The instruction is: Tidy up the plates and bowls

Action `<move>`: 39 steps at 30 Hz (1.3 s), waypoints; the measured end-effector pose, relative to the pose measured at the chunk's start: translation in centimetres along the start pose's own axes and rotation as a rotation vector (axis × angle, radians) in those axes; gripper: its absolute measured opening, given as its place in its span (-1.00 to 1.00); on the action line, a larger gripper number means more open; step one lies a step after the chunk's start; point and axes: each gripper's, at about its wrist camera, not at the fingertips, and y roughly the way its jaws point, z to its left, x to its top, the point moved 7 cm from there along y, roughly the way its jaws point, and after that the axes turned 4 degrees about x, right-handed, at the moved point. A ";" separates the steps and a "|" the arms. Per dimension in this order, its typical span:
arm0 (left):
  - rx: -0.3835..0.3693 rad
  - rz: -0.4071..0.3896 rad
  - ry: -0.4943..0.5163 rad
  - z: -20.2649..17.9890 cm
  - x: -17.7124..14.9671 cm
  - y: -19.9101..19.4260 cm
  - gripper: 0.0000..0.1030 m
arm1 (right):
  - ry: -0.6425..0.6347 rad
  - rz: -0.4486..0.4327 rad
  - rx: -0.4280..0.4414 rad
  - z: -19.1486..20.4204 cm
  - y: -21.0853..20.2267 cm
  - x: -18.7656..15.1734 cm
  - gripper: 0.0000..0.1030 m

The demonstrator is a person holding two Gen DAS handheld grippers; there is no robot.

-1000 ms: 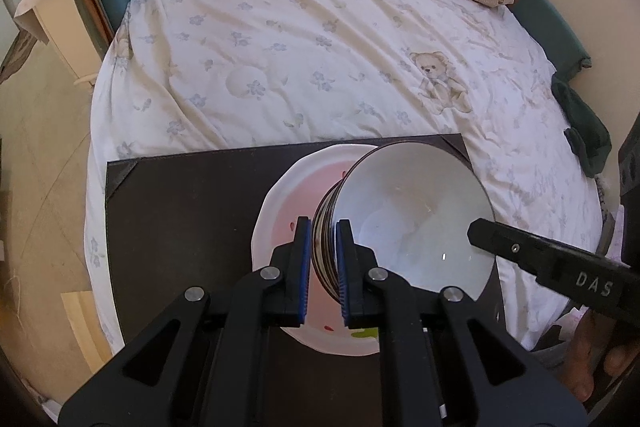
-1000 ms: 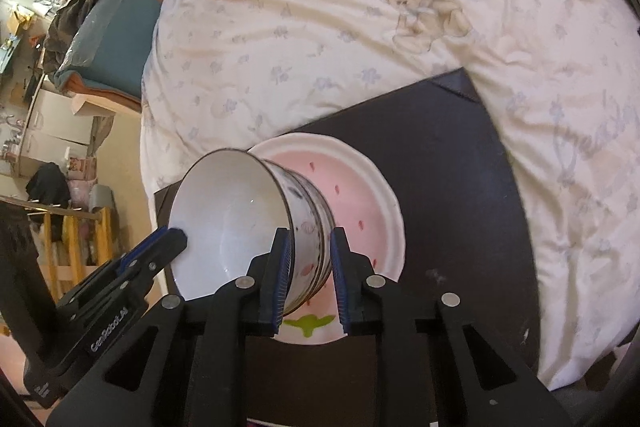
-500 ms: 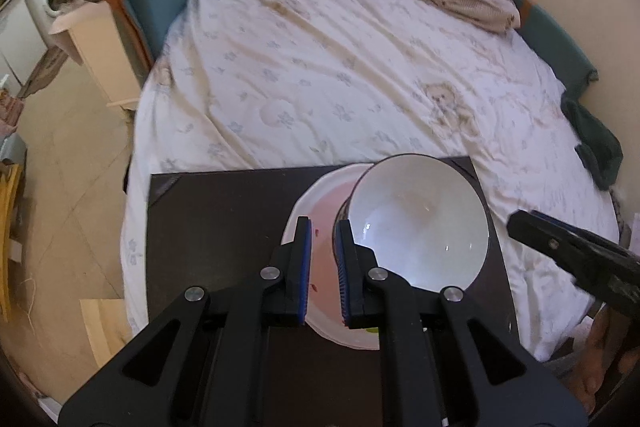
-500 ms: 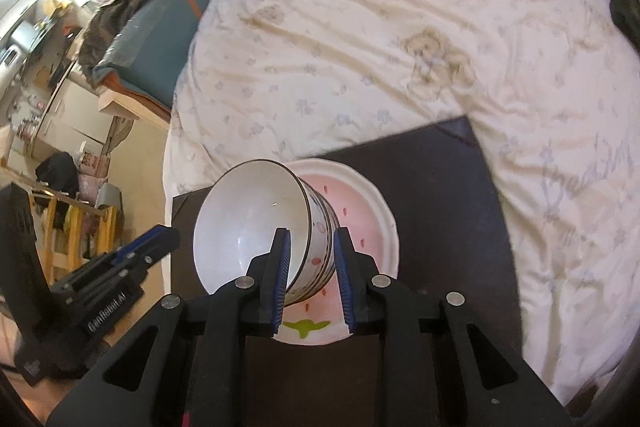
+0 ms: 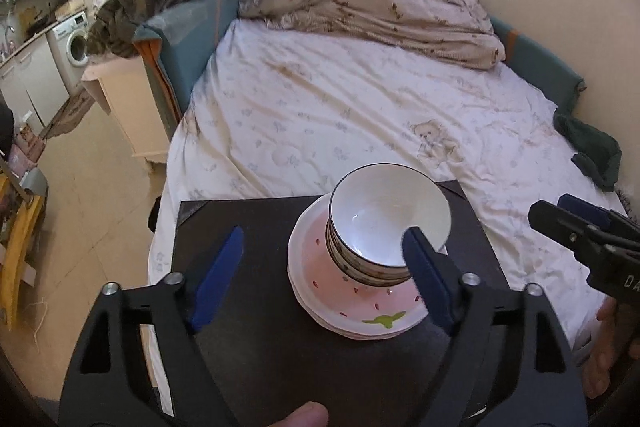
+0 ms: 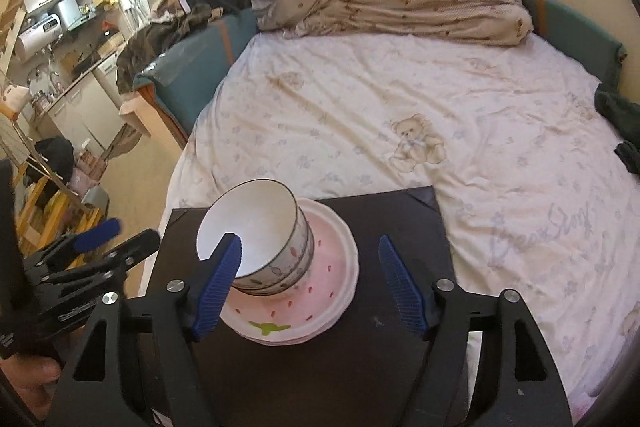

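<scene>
Release step: the stacked bowls [image 5: 386, 227] are left on the plates [image 5: 352, 297], both hand-held grippers' jaws opening empty; withdrawal is judged next.

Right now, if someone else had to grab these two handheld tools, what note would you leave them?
Left tool: jaws opening, nothing between them.
Right tool: jaws opening, nothing held.
Stack of white patterned ceramic bowls sits on the stack of pink strawberry-print plates, on the black square board on the bed.
Done: bowls placed and released.
Left: no other dishes in view; check the bowls sit steady.
</scene>
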 end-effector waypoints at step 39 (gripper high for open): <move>0.113 -0.006 -0.054 2.4 -7.3 -1.7 1.00 | -0.033 -0.126 -0.086 0.3 -2.8 -7.1 1.00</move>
